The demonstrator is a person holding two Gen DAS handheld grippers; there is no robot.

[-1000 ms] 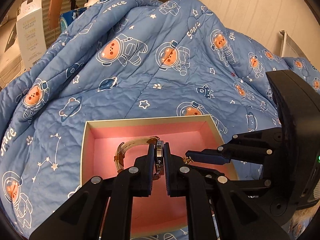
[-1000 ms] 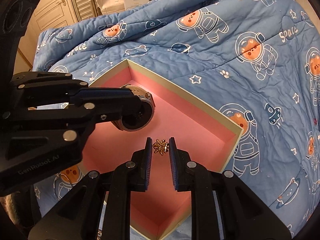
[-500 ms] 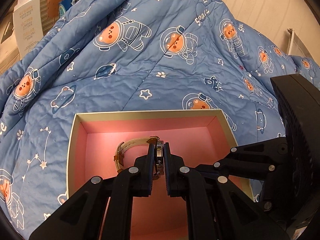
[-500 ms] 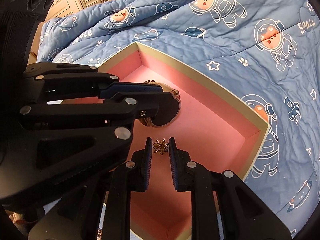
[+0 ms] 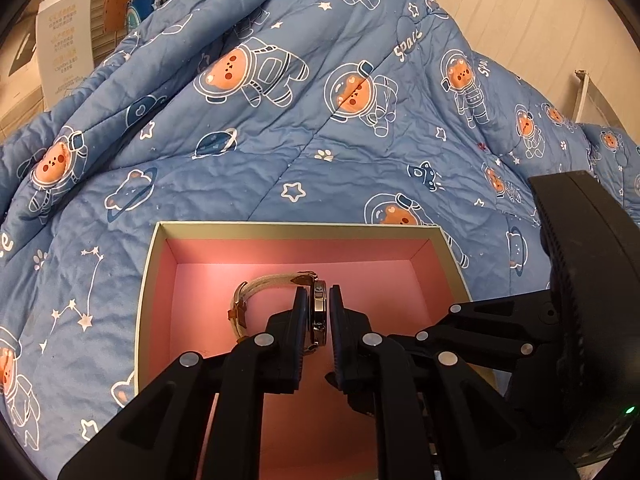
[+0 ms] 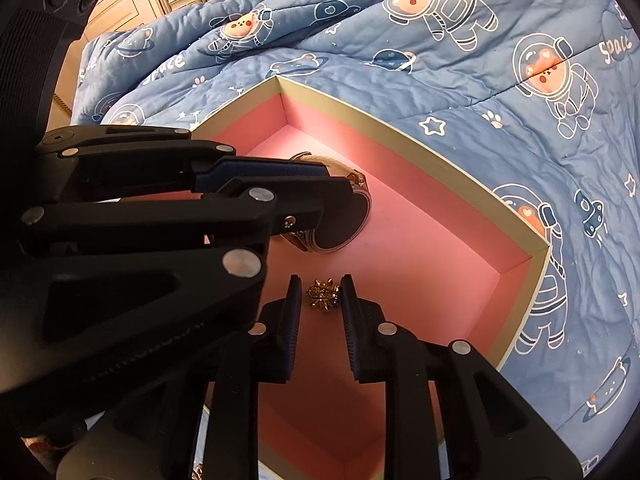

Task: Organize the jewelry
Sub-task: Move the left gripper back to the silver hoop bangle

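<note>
We have both pieces down inside the pink box (image 5: 436, 268), which sits on the blue quilt (image 5: 280, 140). Our left gripper (image 5: 318, 316) has just been opening; the watch (image 5: 318, 312) stands between its fingers, a gap showing on the right side. Our right gripper (image 6: 320, 300) has just been opening too, the gold brooch (image 6: 323, 294) lying loose between its fingers. By our judgement, only withdrawing remains.

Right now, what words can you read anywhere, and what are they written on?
"Space": printed many times on the blue quilt.
White carton behind the quilt: printed lines too blurred to read.
Black body of the left gripper: faint embossed lettering, unreadable.
Pink box, watch, gold brooch: no readable text.
</note>
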